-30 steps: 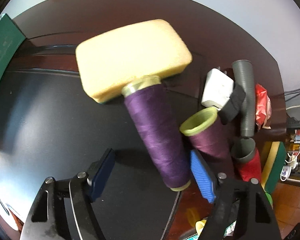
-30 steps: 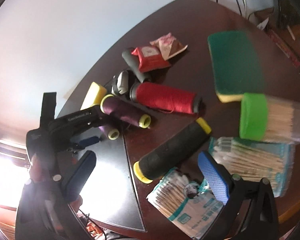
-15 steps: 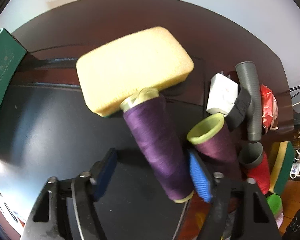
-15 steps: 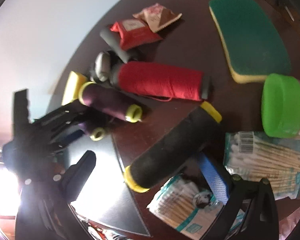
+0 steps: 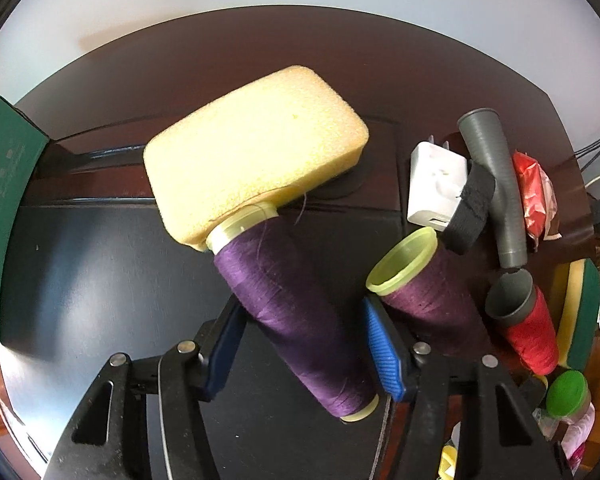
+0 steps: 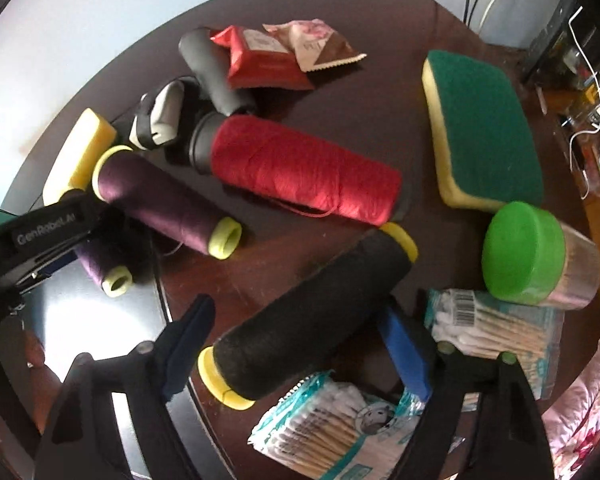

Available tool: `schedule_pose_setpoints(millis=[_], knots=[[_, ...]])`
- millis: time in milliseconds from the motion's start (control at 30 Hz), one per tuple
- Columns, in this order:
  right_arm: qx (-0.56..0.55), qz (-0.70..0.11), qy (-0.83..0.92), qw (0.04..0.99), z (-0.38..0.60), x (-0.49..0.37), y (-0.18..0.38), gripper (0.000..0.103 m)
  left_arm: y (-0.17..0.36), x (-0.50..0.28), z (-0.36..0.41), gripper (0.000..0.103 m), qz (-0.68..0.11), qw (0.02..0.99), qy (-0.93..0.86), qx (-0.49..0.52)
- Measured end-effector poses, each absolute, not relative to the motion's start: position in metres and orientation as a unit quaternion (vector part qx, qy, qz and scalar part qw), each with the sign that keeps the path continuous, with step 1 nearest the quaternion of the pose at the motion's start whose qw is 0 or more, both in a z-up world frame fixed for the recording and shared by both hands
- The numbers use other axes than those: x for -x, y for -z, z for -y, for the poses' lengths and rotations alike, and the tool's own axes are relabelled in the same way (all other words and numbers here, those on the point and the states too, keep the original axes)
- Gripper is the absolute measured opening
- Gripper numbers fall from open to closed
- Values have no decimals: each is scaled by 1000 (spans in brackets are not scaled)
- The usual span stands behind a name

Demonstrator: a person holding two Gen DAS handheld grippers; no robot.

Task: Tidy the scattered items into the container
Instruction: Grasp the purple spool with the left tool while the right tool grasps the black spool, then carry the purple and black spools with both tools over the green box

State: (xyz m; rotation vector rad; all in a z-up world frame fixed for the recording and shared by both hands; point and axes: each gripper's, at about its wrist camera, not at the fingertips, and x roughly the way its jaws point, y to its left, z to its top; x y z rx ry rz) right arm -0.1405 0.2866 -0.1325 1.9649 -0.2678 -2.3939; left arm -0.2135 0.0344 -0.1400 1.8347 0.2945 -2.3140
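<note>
Closing on two thread cones at once, the left gripper [image 5: 304, 350] narrows around a violet spool [image 5: 296, 320] at centre frame, its top against a soft yellow sponge [image 5: 256, 168]; the right gripper [image 6: 300, 344] narrows around a black spool [image 6: 312, 316] at lower centre. Neither pair of pads visibly presses yet. Both cones look light and rigid, their wound thread likely grippy; mid-body holds seem safest.

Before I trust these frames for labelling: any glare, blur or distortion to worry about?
Left wrist view: sharp, fisheye-bent edges, soft sheen on the dark tray. Right wrist view: strong white glare on the tray at lower left, slight softness on the black spool, dark vignette corners.
</note>
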Motion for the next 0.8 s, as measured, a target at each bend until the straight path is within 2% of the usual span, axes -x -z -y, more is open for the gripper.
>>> schedule_pose_setpoints(millis=[67, 133, 200, 233, 633, 800], knots=[[-625, 76, 777, 8, -286, 139, 132, 75, 137, 209, -34, 46, -85, 90, 781, -612], [-621, 75, 780, 5, -287, 137, 132, 59, 140, 209, -31, 39, -80, 88, 785, -609], [-616, 77, 784, 7, -290, 135, 131, 46, 143, 208, -28, 37, -74, 83, 789, -604], [-615, 77, 785, 8, -290, 135, 132, 43, 144, 208, -24, 37, -70, 80, 792, -601], [-568, 47, 821, 27, -283, 105, 127, 35, 152, 192, 18, 37, -41, 58, 821, -567], [-524, 18, 851, 22, -276, 90, 108, 34, 158, 183, 36, 37, -27, 51, 835, -547]])
